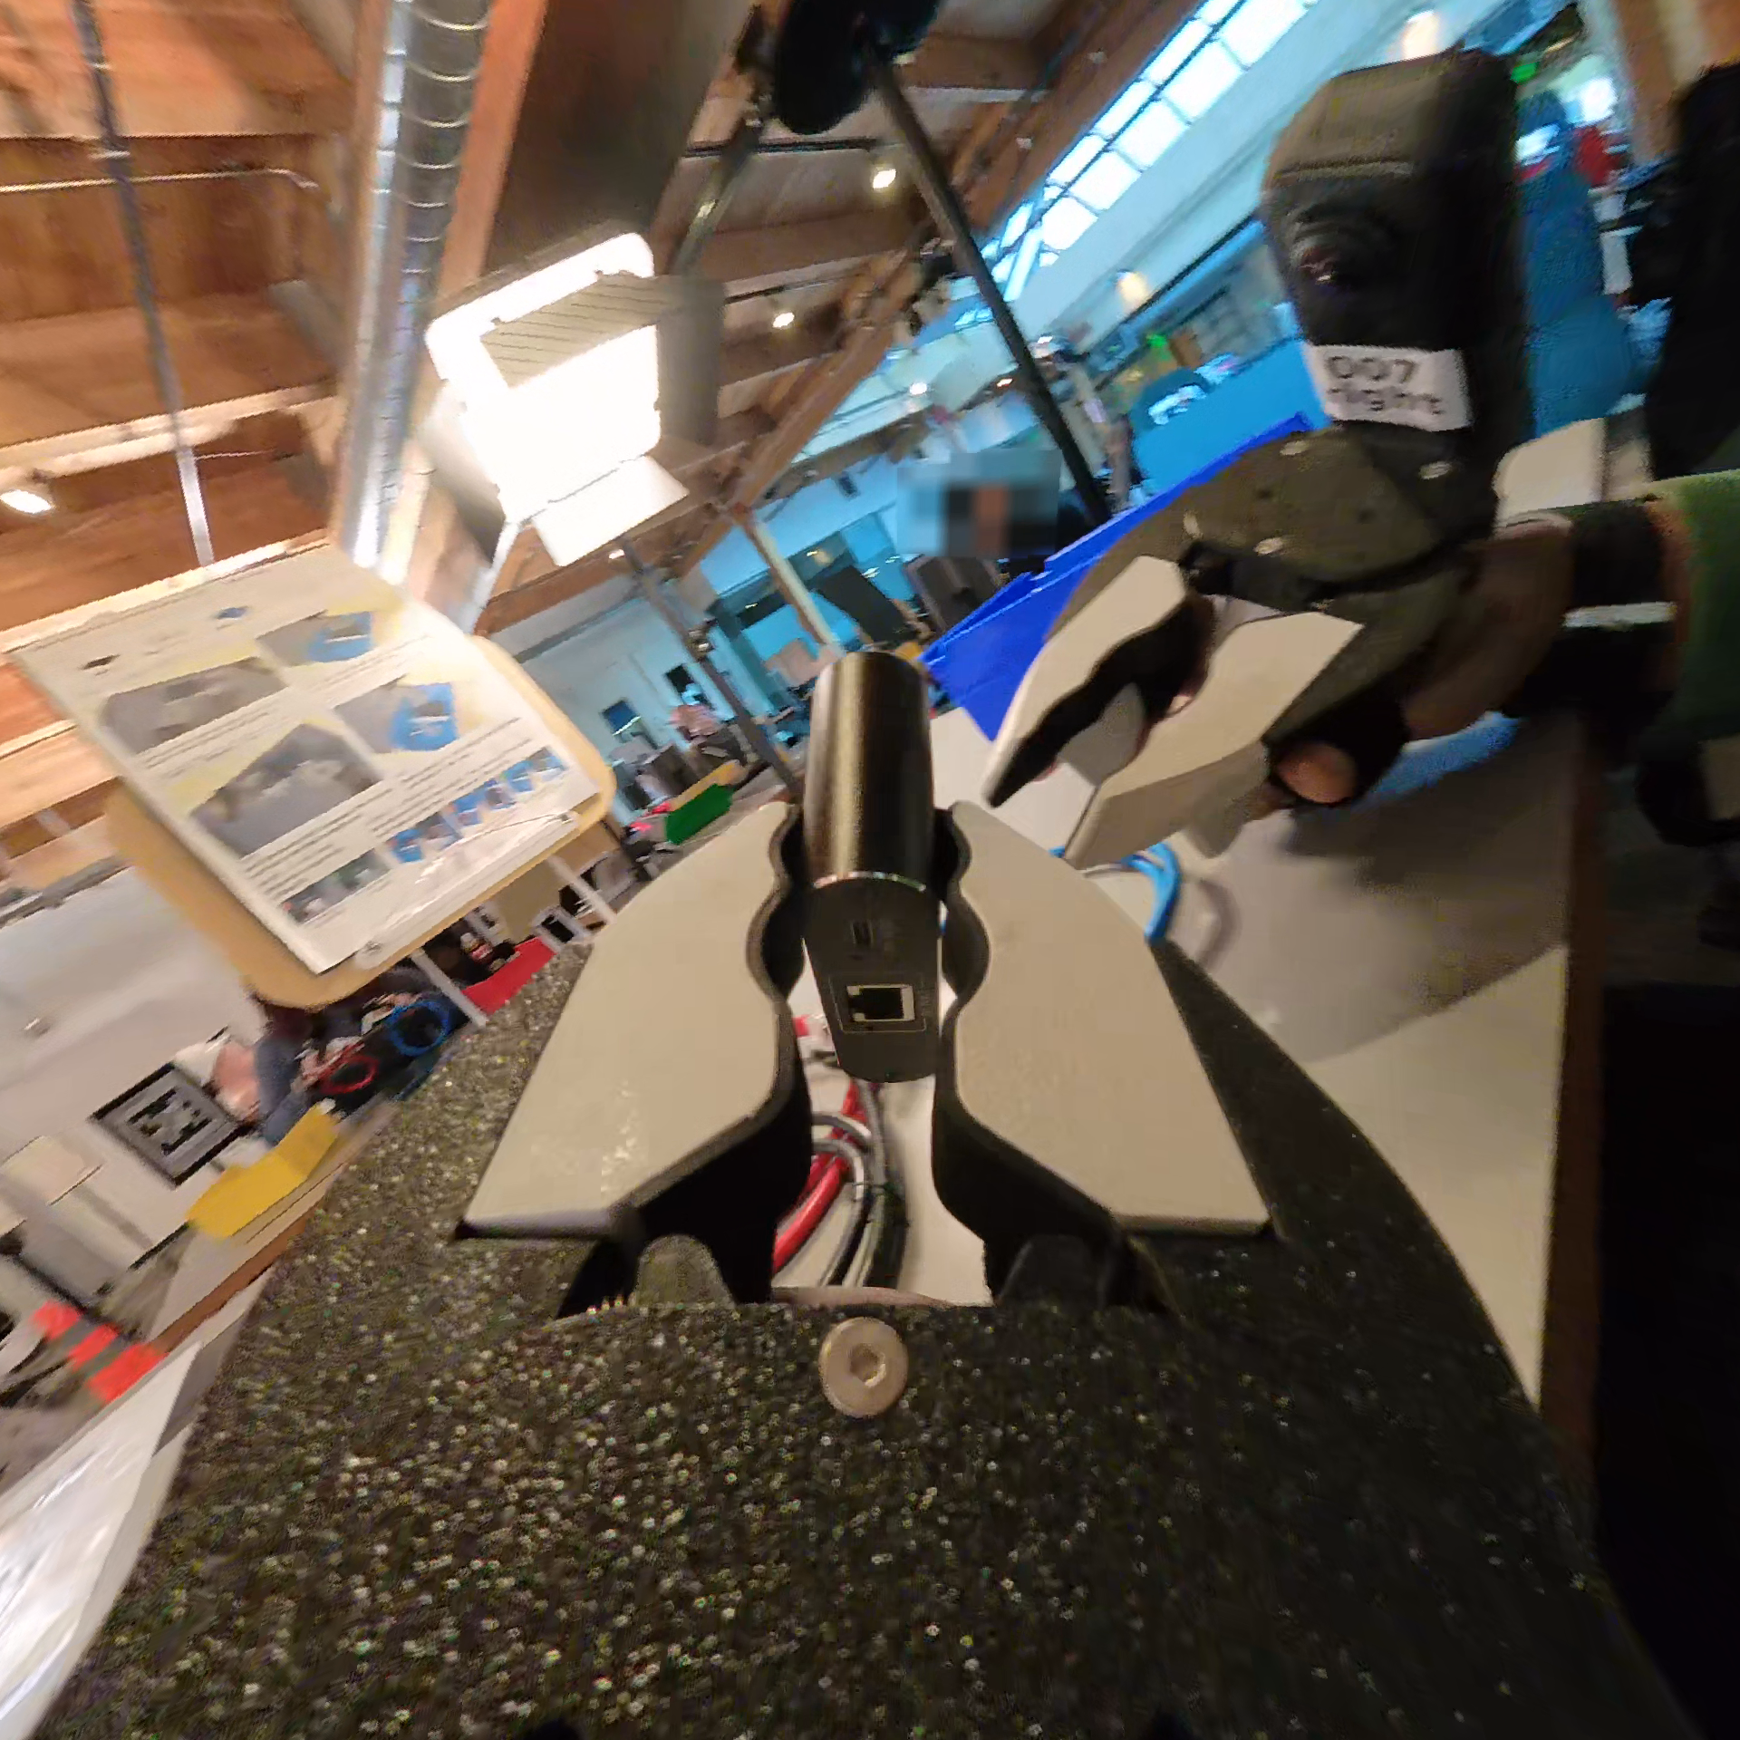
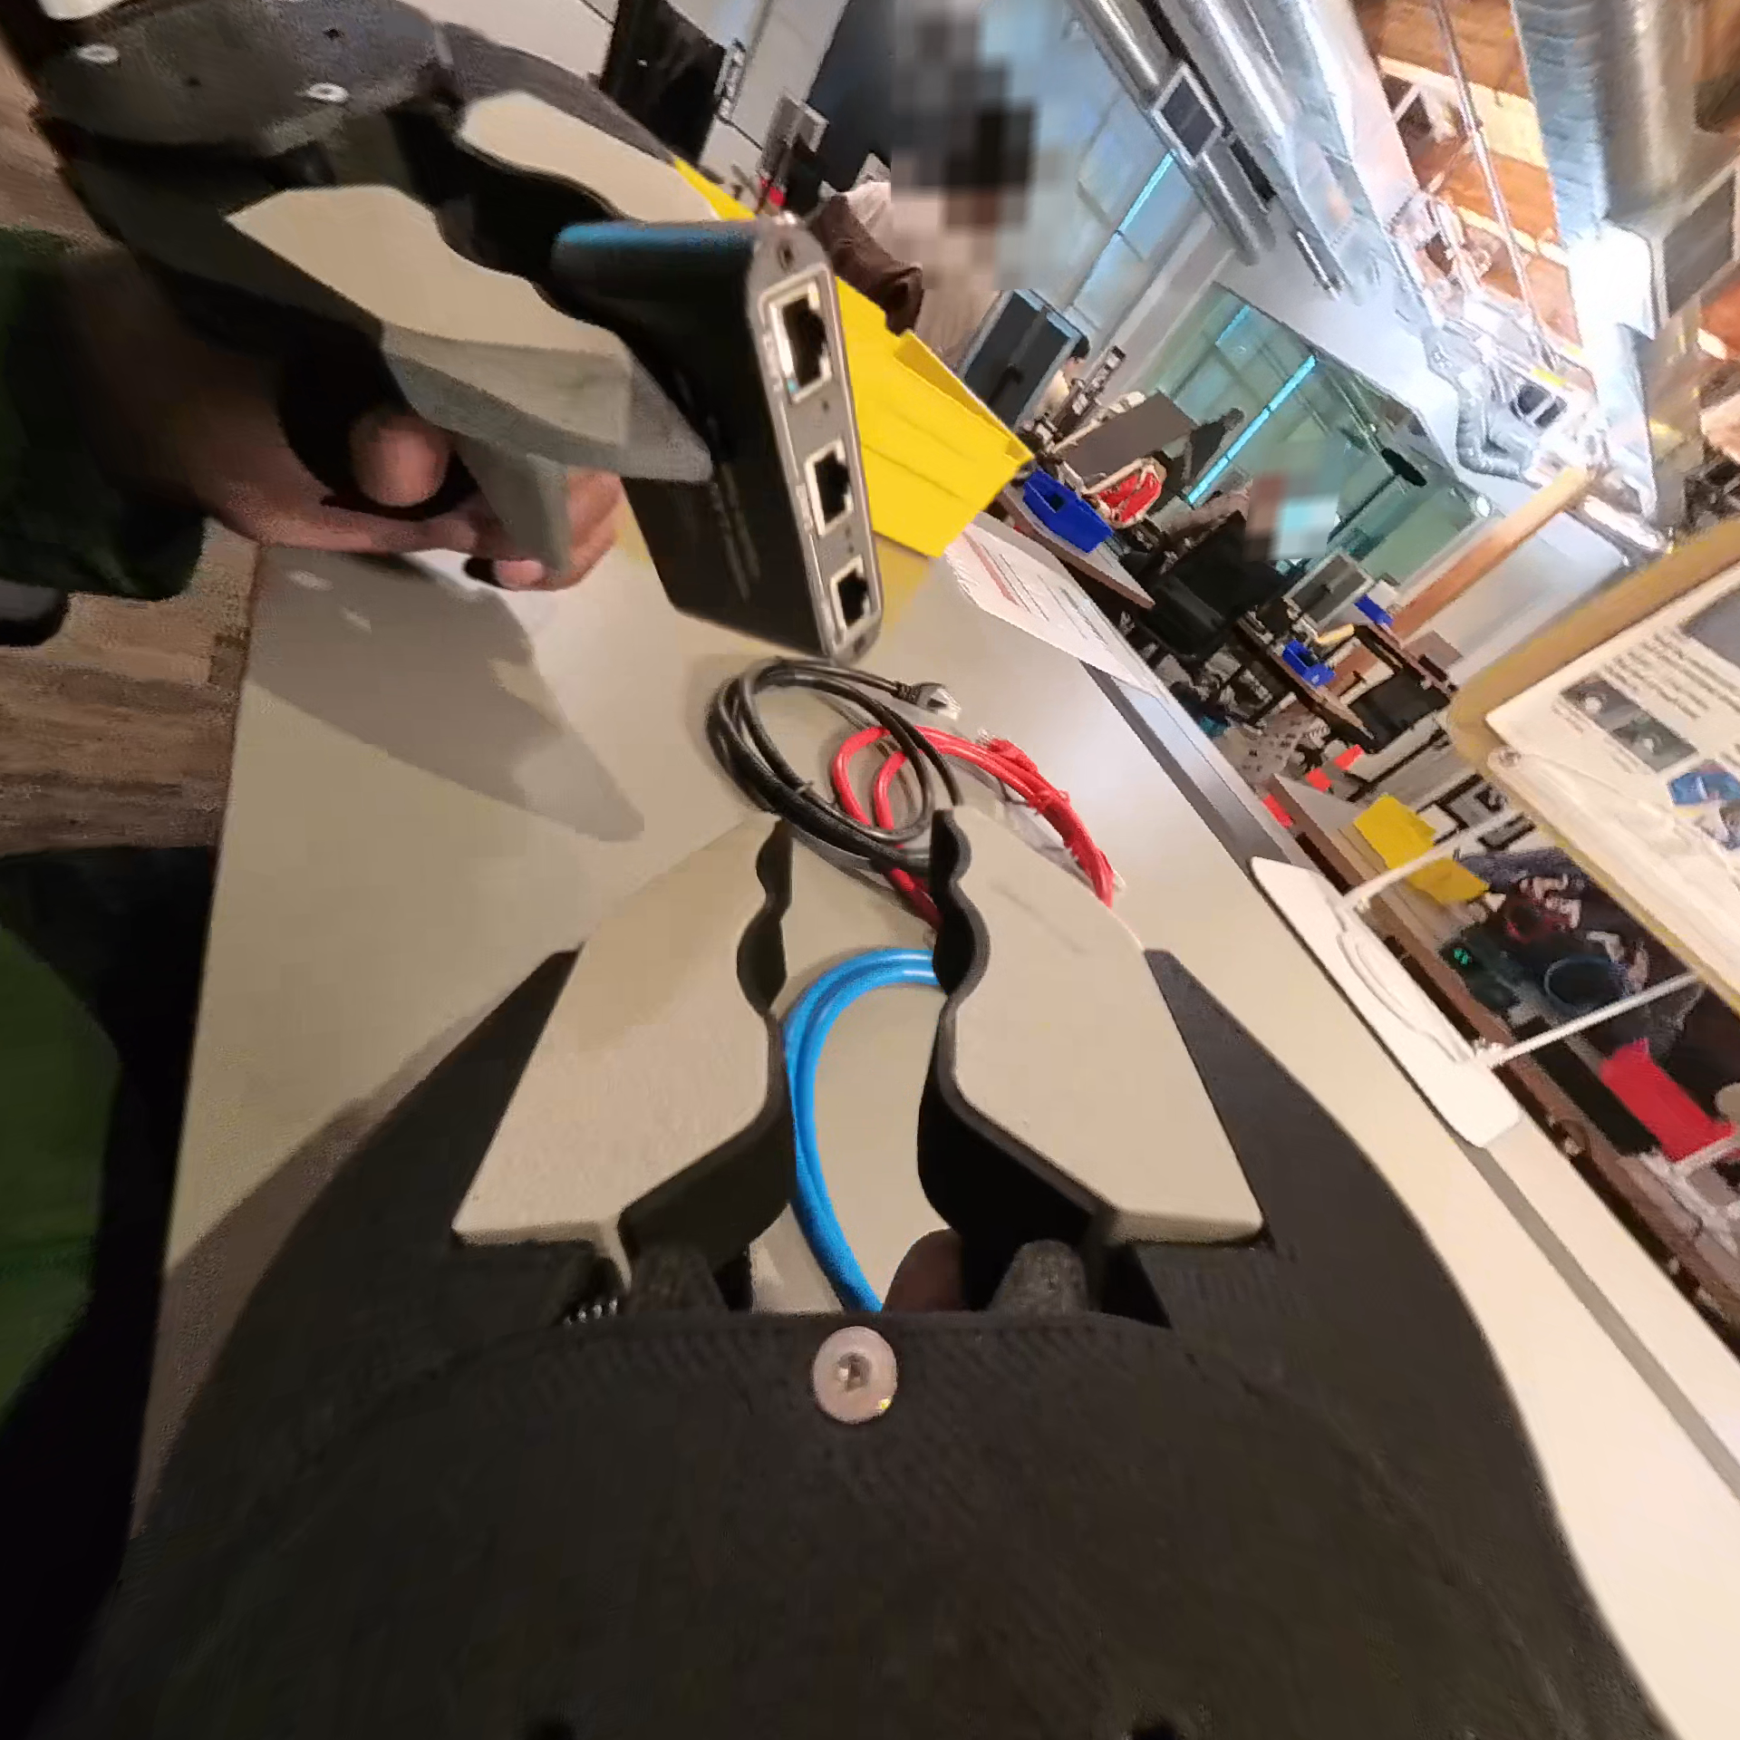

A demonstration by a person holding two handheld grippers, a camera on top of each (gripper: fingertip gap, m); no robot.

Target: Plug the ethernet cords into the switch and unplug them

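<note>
Wrist views face each other close; both show switch [image 1: 871, 904], table [image 2: 424, 847].

Black switch [image 2: 753, 452] lifted off the table, ports empty.
Black [image 2: 810, 753], red [image 2: 1036, 800] and blue [image 2: 819, 1111] cords lie coiled below it, unplugged.

Hidden and cut-off parts across both wrist views

The left gripper's [image 1: 871, 829] fingers are covering the switch's [image 1: 871, 876] sides, so only one port is showing in the left view; the blue cord [image 2: 819, 1111] is running behind the right gripper's [image 2: 861, 847] fingers and body, hiding its ends; the red cord [image 2: 1036, 800] and black cord [image 2: 800, 753] are partly slipping behind the fingertips; the clipboard [image 2: 1619, 716] is being cut by the frame edge; the far room is blurring, with mosaic patches masking people.
</note>
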